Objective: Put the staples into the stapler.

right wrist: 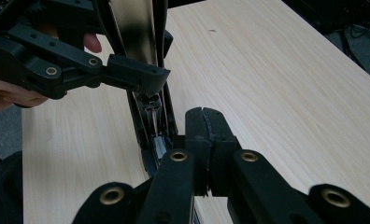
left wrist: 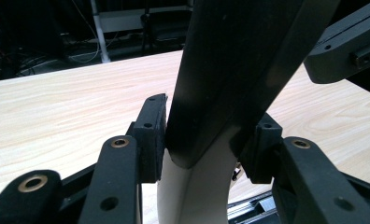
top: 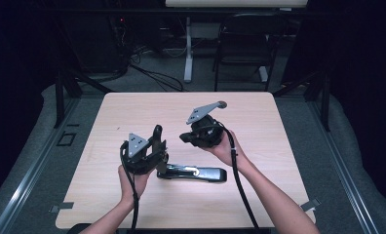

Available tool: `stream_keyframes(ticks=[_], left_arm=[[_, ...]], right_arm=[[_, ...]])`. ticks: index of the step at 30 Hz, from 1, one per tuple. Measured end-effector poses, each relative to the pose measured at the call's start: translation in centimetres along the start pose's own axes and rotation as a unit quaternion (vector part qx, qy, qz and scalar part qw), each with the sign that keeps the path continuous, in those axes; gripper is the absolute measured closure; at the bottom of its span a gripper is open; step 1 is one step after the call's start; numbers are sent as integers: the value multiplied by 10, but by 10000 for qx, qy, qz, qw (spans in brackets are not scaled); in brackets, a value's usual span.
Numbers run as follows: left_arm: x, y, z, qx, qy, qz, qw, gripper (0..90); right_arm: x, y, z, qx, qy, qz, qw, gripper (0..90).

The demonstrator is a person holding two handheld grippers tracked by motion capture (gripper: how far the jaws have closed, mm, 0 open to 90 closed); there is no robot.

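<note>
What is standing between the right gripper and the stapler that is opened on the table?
Nothing visible. The right gripper, jaws shut and empty, hovers above the stapler base with open space between them. The left gripper holds the raised stapler arm, off to one side.

a light wood-grain table (top: 132, 109) with pale beige streaks is showing under everything. the left gripper (top: 149, 146) is showing matte black, with a grey three-cornered plate on top and brass-coloured rivets at its joints. the right gripper (top: 193, 139) is showing the same black, grey and brass. the stapler (top: 193, 173) is appearing glossy black with silvery metal inside; in the left gripper view its underside is looking cream, possibly a reflection. a black cable (top: 242, 183) is trailing across the pale wood. grey floor (top: 313, 126) is surrounding the table.
</note>
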State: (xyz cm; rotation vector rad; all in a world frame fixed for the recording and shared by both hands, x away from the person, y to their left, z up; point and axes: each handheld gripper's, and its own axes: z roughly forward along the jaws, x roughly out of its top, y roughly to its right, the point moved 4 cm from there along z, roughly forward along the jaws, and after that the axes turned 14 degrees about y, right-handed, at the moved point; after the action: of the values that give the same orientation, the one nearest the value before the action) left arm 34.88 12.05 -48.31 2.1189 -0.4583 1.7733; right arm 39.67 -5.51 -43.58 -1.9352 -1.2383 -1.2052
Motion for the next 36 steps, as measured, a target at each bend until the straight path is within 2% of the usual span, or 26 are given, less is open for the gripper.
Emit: stream_keyframes(ticks=[9, 13, 17, 27, 36], left_arm=[[0, 1, 0, 6, -5, 33, 10000, 578], [0, 2, 1, -4, -9, 65, 10000, 577], [-1, 3, 1, -15, -7, 116, 9999, 575], [-2, 4, 2, -129, -32, 56, 9999, 557], [-2, 5, 3, -192, -51, 54, 9998, 549]], right_arm=[[3, 0, 0, -8, 53, 9, 10000, 900], [8, -1, 2, -3, 168, 45, 9998, 900], [15, -5, 3, 50, 241, -2, 9997, 900], [30, -15, 7, 161, 356, -215, 9990, 900], [37, -18, 7, 156, 417, -250, 9987, 900]])
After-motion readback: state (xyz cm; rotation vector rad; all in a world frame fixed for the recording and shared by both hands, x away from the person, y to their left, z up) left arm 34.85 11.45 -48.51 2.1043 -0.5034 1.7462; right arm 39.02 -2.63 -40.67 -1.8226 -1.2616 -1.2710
